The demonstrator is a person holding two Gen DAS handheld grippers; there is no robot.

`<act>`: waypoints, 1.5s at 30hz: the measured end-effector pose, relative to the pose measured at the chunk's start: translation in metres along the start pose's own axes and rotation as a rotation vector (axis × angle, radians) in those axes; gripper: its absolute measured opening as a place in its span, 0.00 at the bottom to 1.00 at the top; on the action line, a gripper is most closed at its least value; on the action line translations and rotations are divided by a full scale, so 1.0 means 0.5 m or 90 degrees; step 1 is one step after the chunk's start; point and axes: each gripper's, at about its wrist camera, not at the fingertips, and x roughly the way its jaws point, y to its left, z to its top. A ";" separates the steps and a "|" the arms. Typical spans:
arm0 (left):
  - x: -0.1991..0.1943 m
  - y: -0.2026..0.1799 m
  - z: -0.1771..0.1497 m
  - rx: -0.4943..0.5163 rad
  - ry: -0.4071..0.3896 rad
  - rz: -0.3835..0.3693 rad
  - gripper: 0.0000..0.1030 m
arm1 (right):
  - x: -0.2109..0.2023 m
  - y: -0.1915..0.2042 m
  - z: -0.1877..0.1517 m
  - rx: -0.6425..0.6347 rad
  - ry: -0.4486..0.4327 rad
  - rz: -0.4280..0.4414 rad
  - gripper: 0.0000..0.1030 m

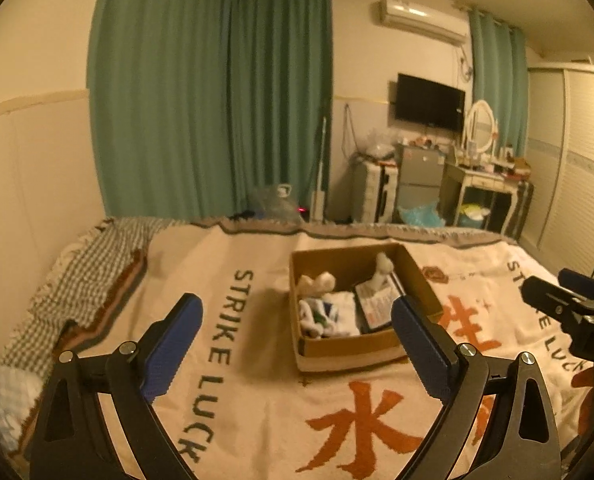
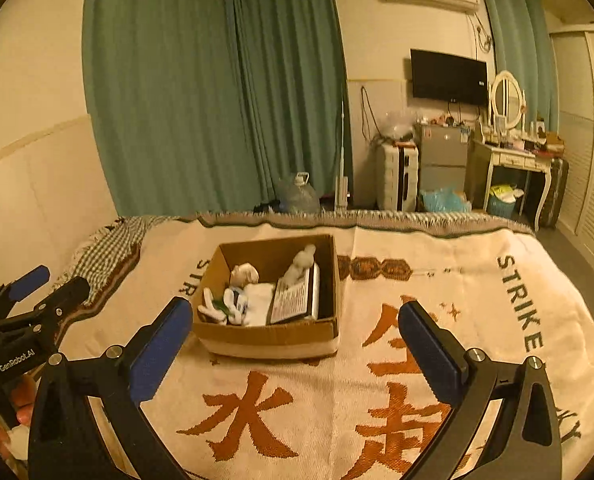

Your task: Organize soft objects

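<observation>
hovering over the bed, the left black gripper with blue pads [image 1: 297, 350] stands wide open with nothing between its jaws, and the right black gripper with blue pads [image 2: 297, 350] is spread just as wide and equally empty. each one shows at the edge of the other's view, so they sit side by side, both aimed at the same spot.

ahead of them, near but not touched, an open brown cardboard box [image 2: 269, 336] rests on the cream woven blanket with orange characters and "strike luck" lettering [image 2: 437, 264]. inside the box lie white soft items, socks or small plush pieces [image 2: 233, 300], bunched at the left, a pale plush figure [image 2: 301, 264] leaning toward the back, and a flat printed packet [image 2: 293, 300] propped on the right.

as a judgement, the organizing has hardly begun: the soft things look heaped and unsorted, nothing is gripped, and no sorted pile shows on the blanket. reaching into the box comes next.
</observation>
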 end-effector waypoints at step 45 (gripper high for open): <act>0.018 0.003 -0.022 -0.004 0.040 -0.029 0.94 | 0.047 0.030 -0.009 -0.030 0.042 -0.010 1.00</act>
